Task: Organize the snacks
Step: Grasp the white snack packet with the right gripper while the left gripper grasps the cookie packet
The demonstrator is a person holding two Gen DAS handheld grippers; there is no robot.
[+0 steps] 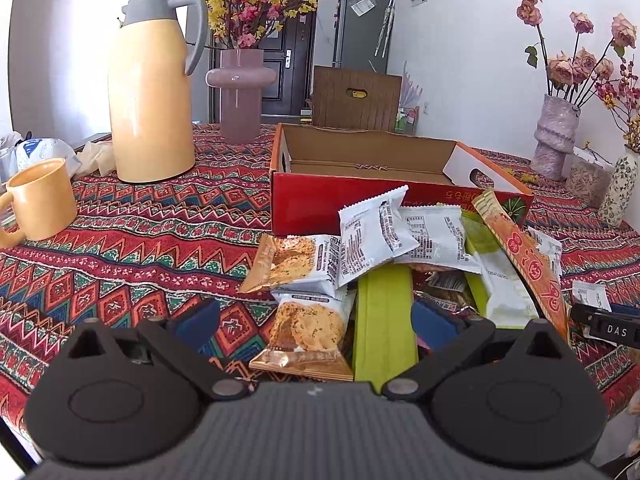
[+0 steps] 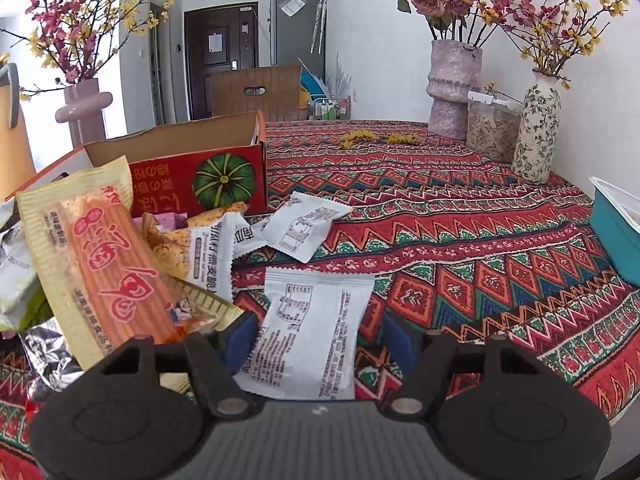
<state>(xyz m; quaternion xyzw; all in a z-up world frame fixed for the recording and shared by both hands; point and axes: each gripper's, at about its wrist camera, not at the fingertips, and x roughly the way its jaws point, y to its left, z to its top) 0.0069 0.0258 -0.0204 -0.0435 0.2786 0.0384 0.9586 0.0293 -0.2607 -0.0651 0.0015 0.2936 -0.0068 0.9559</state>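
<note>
Patterned red cloth covers the worktop on which we are sorting snacks, with flower vases along the white wall and a dark door at the far end of the room. Our right claw sits low over a white snack packet lying flat on the cloth; its blue pads stand on either side of the packet, about half open, the left pad at the packet's edge and the right one apart from it, so nothing is gripped. Just ahead of that claw lies a second white packet, and to its left leans a long orange noodle-style pack over a heap of biscuit packets. Ahead and to the left stands the open red cardboard box, printed with a green pumpkin. From the left wrist view, our left claw hangs wide open and empty above the near side of the heap, with a brown biscuit packet and a flat green pack between its fingers but untouched. The red box, empty inside, stands just beyond the heap, straight ahead of this claw. Far to its left we see a yellow thermos jug and a yellow mug, well apart from the snacks.
</note>
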